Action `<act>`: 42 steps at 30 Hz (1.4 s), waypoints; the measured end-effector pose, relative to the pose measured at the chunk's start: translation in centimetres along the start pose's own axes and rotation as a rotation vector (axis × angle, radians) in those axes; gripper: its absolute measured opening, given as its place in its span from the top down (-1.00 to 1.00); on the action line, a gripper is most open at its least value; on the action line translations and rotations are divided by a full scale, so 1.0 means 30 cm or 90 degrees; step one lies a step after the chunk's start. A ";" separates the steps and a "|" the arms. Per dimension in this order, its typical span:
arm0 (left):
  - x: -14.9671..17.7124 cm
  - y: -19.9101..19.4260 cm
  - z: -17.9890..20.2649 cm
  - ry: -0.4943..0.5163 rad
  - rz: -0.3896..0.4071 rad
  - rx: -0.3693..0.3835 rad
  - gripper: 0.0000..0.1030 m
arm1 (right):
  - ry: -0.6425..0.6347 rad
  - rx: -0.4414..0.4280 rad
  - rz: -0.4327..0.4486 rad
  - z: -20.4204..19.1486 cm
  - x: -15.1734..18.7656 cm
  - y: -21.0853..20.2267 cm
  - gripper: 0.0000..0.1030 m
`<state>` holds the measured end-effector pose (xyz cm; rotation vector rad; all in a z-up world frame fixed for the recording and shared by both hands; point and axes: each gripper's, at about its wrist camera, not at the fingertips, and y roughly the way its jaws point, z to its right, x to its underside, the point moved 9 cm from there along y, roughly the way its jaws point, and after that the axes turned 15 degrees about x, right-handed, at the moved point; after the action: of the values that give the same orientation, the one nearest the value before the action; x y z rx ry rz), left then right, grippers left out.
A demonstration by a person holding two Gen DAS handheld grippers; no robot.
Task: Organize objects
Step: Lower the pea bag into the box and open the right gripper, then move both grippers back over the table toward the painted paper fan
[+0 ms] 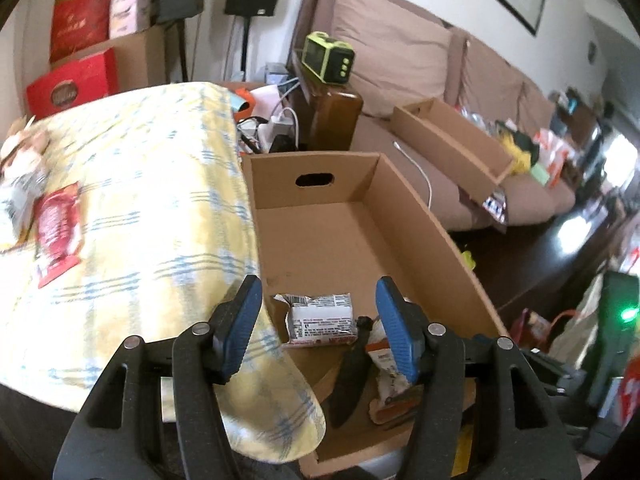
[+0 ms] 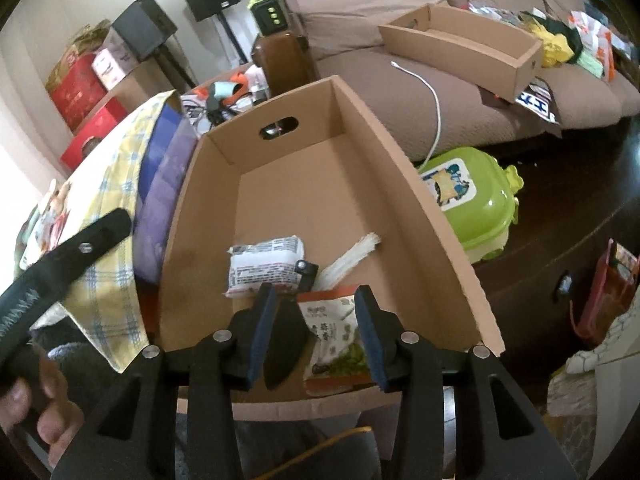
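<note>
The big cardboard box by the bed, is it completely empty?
No, the cardboard box already holds a white snack packet, a green-and-orange packet and a black tool near its front end.

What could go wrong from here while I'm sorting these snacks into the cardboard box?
1. The yellow checked cloth droops over the cardboard box wall, so it could snag the left gripper.
2. The green snack packet lies between the right gripper pads, which seem open; it might drag along.
3. The red packet remains on the cloth and could be overlooked.
</note>
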<state>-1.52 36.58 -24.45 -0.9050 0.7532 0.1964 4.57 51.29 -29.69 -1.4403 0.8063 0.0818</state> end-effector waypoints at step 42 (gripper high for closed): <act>0.153 -1.515 -1.679 -0.415 0.226 -0.508 -0.97 | -0.087 -0.155 0.216 -0.744 -0.314 -0.662 -0.37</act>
<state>-3.05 -31.09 -17.85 -1.3448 0.1904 1.1069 -2.09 31.70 -6.17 -1.4931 0.9449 0.5468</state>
